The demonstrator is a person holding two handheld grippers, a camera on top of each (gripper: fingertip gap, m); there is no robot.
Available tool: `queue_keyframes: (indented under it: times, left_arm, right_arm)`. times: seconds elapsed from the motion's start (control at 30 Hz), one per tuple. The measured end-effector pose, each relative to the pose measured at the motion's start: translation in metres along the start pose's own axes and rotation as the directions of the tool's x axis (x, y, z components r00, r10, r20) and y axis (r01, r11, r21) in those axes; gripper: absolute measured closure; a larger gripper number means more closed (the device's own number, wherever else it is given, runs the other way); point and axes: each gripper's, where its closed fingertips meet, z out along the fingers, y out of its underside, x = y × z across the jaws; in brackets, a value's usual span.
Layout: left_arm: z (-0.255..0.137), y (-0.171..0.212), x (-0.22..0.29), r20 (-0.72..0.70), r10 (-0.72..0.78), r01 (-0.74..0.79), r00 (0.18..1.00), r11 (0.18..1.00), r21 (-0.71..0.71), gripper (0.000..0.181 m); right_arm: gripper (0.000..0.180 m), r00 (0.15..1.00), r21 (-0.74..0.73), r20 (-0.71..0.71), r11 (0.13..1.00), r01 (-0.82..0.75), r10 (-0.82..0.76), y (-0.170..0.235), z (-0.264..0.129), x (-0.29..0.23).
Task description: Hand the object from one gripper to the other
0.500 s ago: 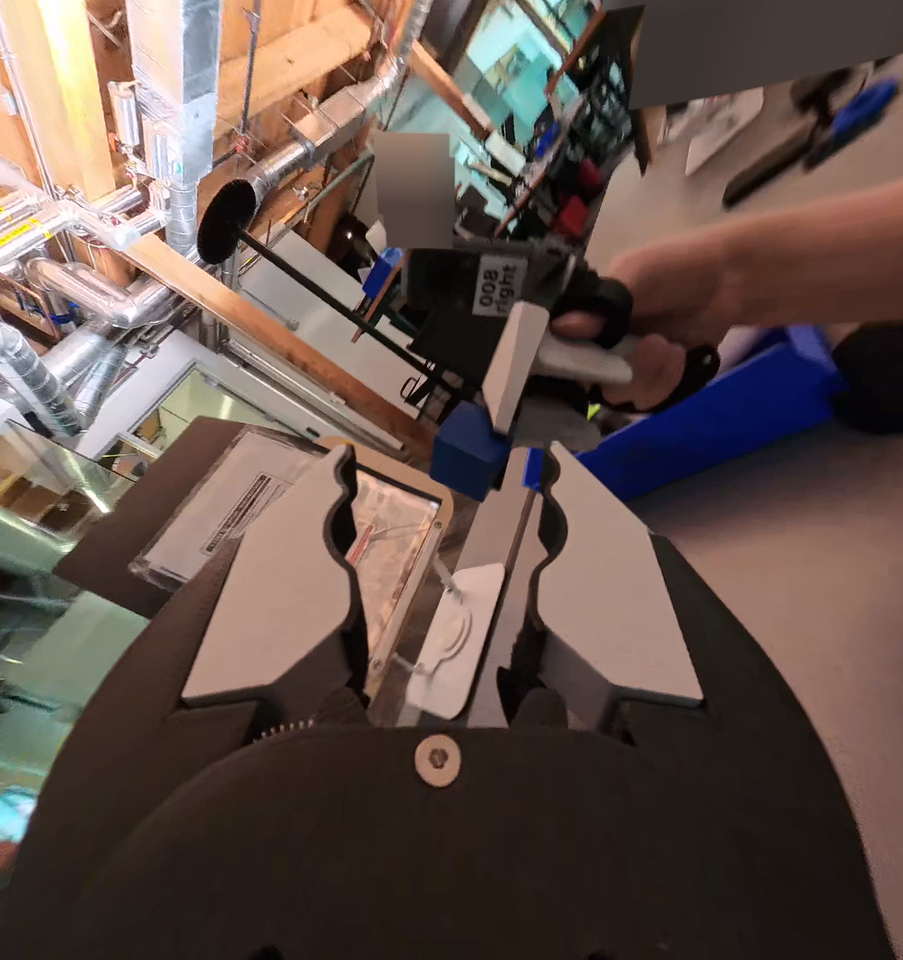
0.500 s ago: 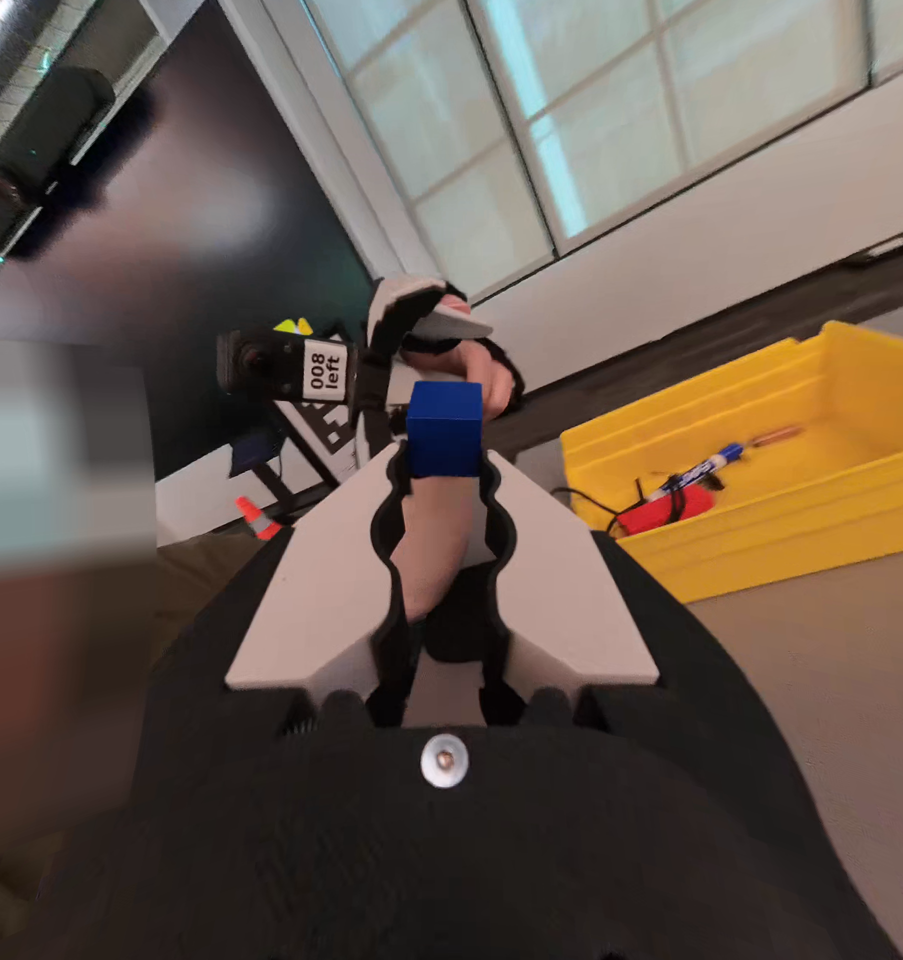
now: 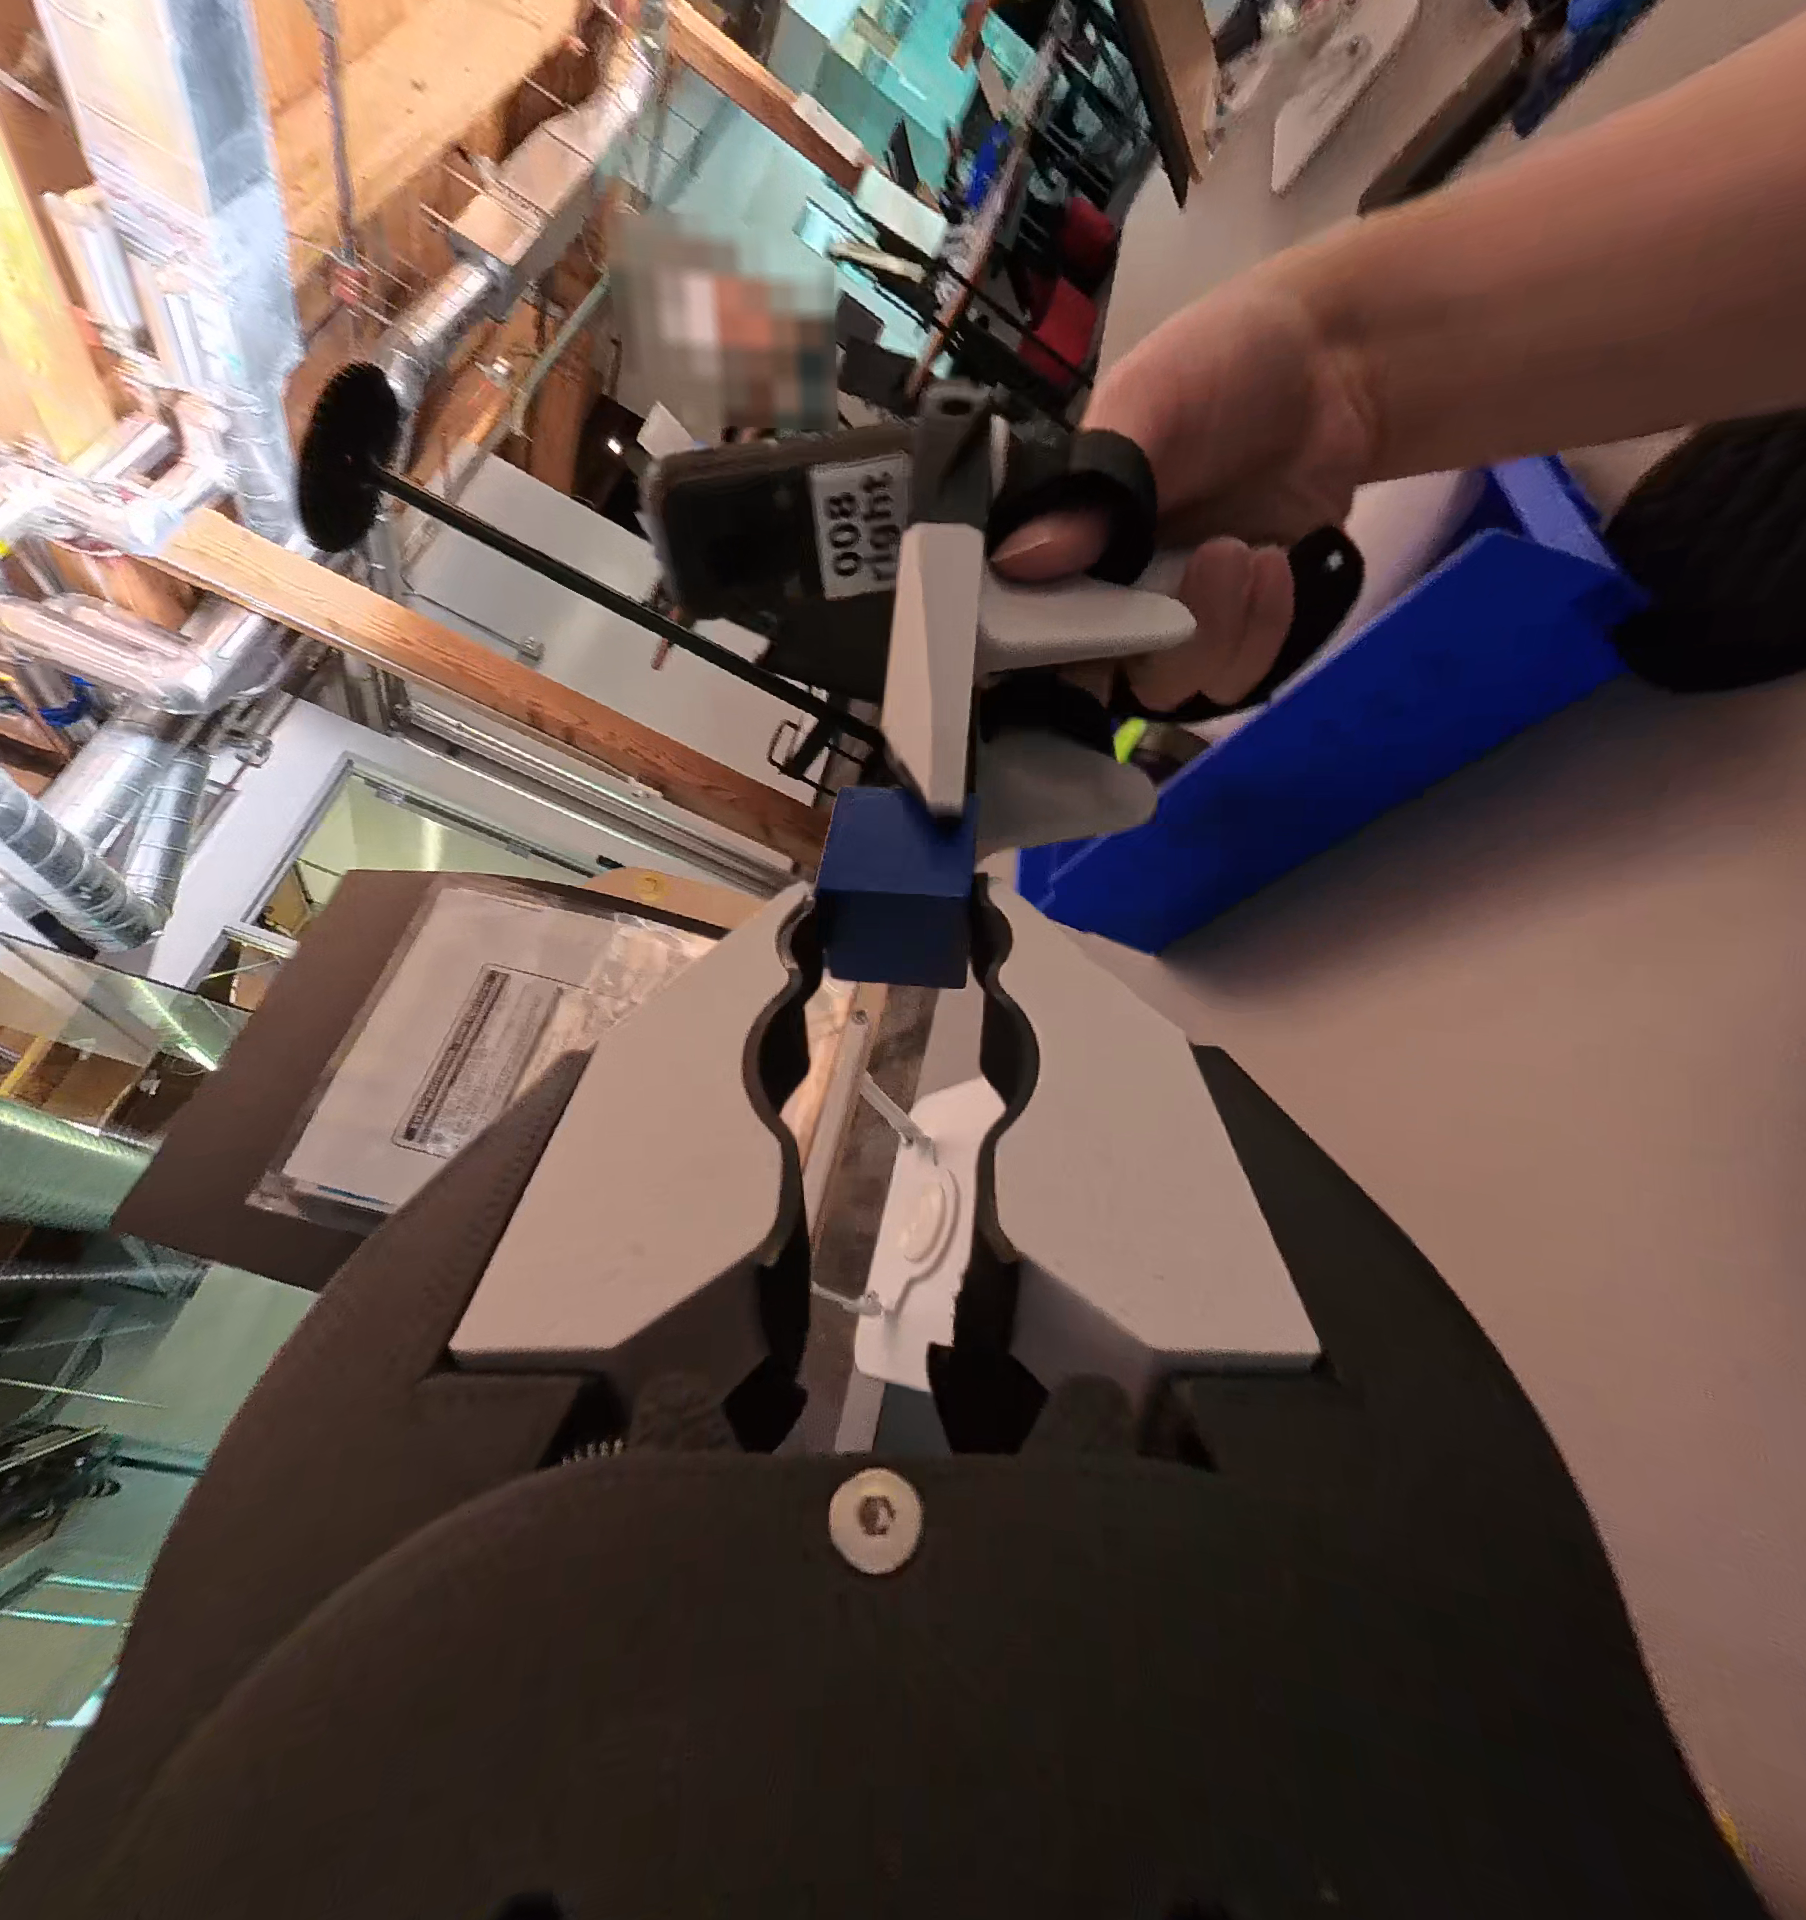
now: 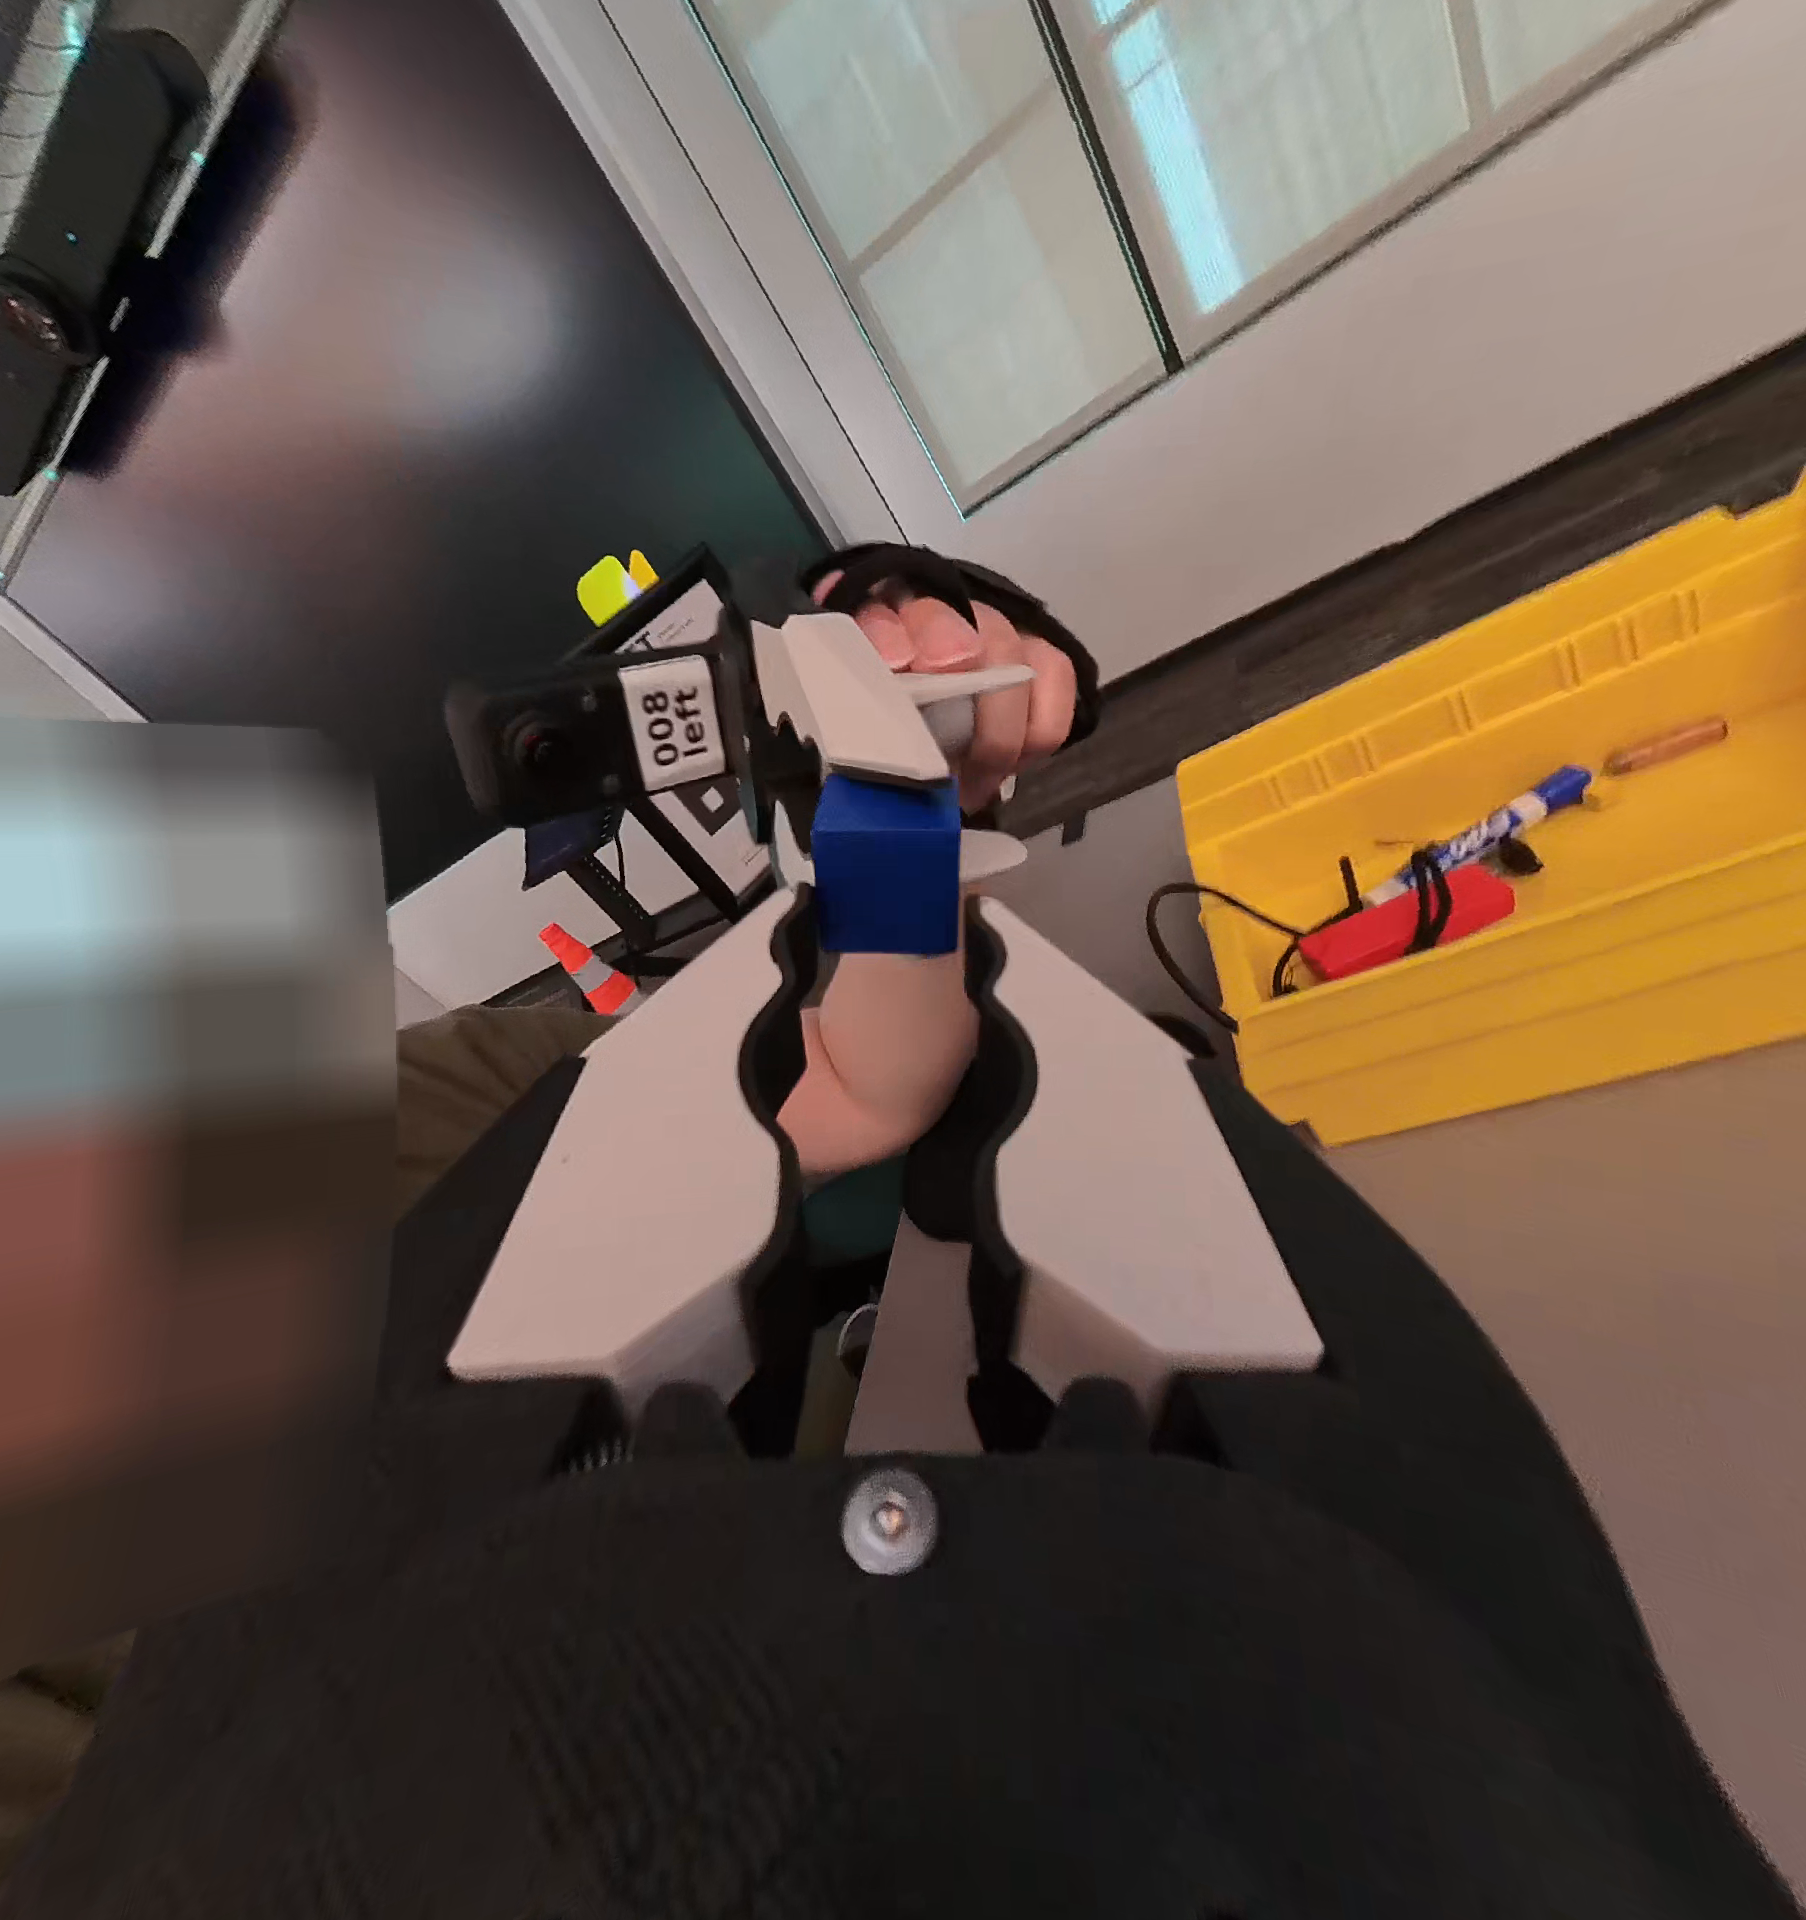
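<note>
A blue cube (image 3: 894, 925) is held in the air between both grippers. In the left wrist view my left gripper (image 3: 891, 902) is shut on the cube, with a fingertip on each side. The right gripper's grey fingers (image 3: 930, 665) come down from above and press on the cube's top edge. In the right wrist view the cube (image 4: 883, 883) sits between the tips of my right gripper (image 4: 891, 914), which is shut on it. The left gripper's fingers (image 4: 863, 717) clamp the cube's far part. A hand holds each gripper.
A blue bin (image 3: 1346, 748) lies on the grey table (image 3: 1553, 1091) to the right. A yellow bin (image 4: 1501, 997) holds a marker (image 4: 1481, 831) and a red object (image 4: 1398, 925). A white tag (image 3: 920, 1247) and a framed sheet (image 3: 463, 1049) lie below the left gripper. My two grippers' fingertips are within a few centimetres of each other.
My left gripper was wide open short of the cube. It has moved up to the cube and closed on it. The right gripper still grips the cube.
</note>
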Motion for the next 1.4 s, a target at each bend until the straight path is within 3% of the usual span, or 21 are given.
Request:
queue_keyframes:
  times: [0.1,0.17,0.23,0.3,0.37,0.43,0.5,0.6,0.7,0.77,0.8,0.87,0.93,1.0,1.03,1.1,1.2,1.4]
  left_arm:
    - [-0.007,-0.017,-0.018,0.051,-0.116,0.11,0.992,0.988,0.107,0.155]
    - [-0.013,-0.033,-0.032,0.044,-0.278,0.262,0.959,0.939,0.224,0.156]
    - [-0.015,-0.047,-0.044,-0.021,-0.464,0.444,0.886,0.833,0.33,0.155]
    - [-0.013,-0.056,-0.054,-0.117,-0.636,0.623,0.763,0.674,0.398,0.156]
    - [-0.005,-0.058,-0.059,-0.209,-0.766,0.766,0.607,0.495,0.41,0.156]
    - [0.002,-0.059,-0.06,-0.293,-0.829,0.845,0.475,0.338,0.415,0.156]
    - [0.007,-0.065,-0.054,-0.386,-0.831,0.883,0.4,0.237,0.405,0.155]
    - [0.012,-0.073,-0.045,-0.481,-0.81,0.916,0.335,0.16,0.369,0.155]
    - [0.013,-0.074,-0.045,-0.514,-0.803,0.923,0.302,0.112,0.367,0.155]
    - [0.012,-0.073,-0.046,-0.53,-0.796,0.923,0.292,0.09,0.373,0.155]
    - [0.013,-0.07,-0.048,-0.519,-0.8,0.919,0.301,0.098,0.382,0.154]
    - [0.015,-0.059,-0.053,-0.426,-0.831,0.898,0.357,0.18,0.402,0.123]
    - [0.018,-0.042,-0.056,-0.239,-0.839,0.842,0.488,0.381,0.383,0.104]
    - [0.016,-0.028,-0.056,-0.036,-0.753,0.724,0.657,0.617,0.309,0.105]
    - [0.015,-0.023,-0.056,0.049,-0.686,0.656,0.726,0.712,0.25,0.106]
    - [0.013,-0.014,-0.055,0.192,-0.538,0.527,0.821,0.843,0.109,0.114]
    - [0.017,-0.015,-0.045,0.249,-0.405,0.422,0.88,0.906,-0.016,0.123]
    - [0.024,-0.014,-0.04,0.261,-0.469,0.492,0.844,0.87,-0.027,0.142]
  right_arm:
    - [0.111,0.98,0.094,-0.068,0.976,0.195,-0.189,-0.021,-0.006,-0.003]
    - [0.096,0.876,0.148,-0.203,0.87,0.47,-0.438,-0.038,-0.014,-0.008]
    - [0.096,0.647,0.135,-0.366,0.65,0.748,-0.669,-0.05,-0.021,-0.019]
    - [0.102,0.304,0.043,-0.553,0.338,0.94,-0.775,-0.058,-0.029,-0.034]
    - [0.109,-0.026,-0.112,-0.68,0.069,0.991,-0.733,-0.063,-0.036,-0.05]
    - [0.114,-0.215,-0.24,-0.669,-0.067,0.969,-0.711,-0.057,-0.027,-0.059]
    - [0.117,-0.327,-0.362,-0.654,-0.098,0.927,-0.683,-0.058,-0.02,-0.055]
    - [0.136,-0.441,-0.468,-0.652,-0.129,0.874,-0.617,-0.06,-0.021,-0.053]
    - [0.154,-0.459,-0.475,-0.677,-0.136,0.87,-0.575,-0.063,-0.027,-0.06]
    - [0.154,-0.443,-0.471,-0.674,-0.118,0.874,-0.592,-0.063,-0.027,-0.059]
    - [0.154,-0.44,-0.483,-0.662,-0.104,0.87,-0.607,-0.064,-0.026,-0.056]
    - [0.154,-0.416,-0.522,-0.597,-0.061,0.851,-0.686,-0.061,-0.023,-0.044]
    - [0.155,-0.364,-0.607,-0.518,0.032,0.794,-0.774,-0.059,-0.025,-0.023]
    - [0.154,-0.302,-0.734,-0.452,0.157,0.661,-0.84,-0.053,-0.037,0.004]
    - [0.154,-0.323,-0.798,-0.422,0.178,0.576,-0.847,-0.053,-0.047,0.012]
    - [0.154,-0.447,-0.889,-0.334,0.12,0.441,-0.83,-0.056,-0.06,0.014]
    - [0.154,-0.53,-0.926,-0.239,0.026,0.377,-0.814,-0.054,-0.05,0.011]
    - [0.153,-0.661,-0.955,-0.114,-0.102,0.28,-0.742,-0.054,-0.033,0.002]
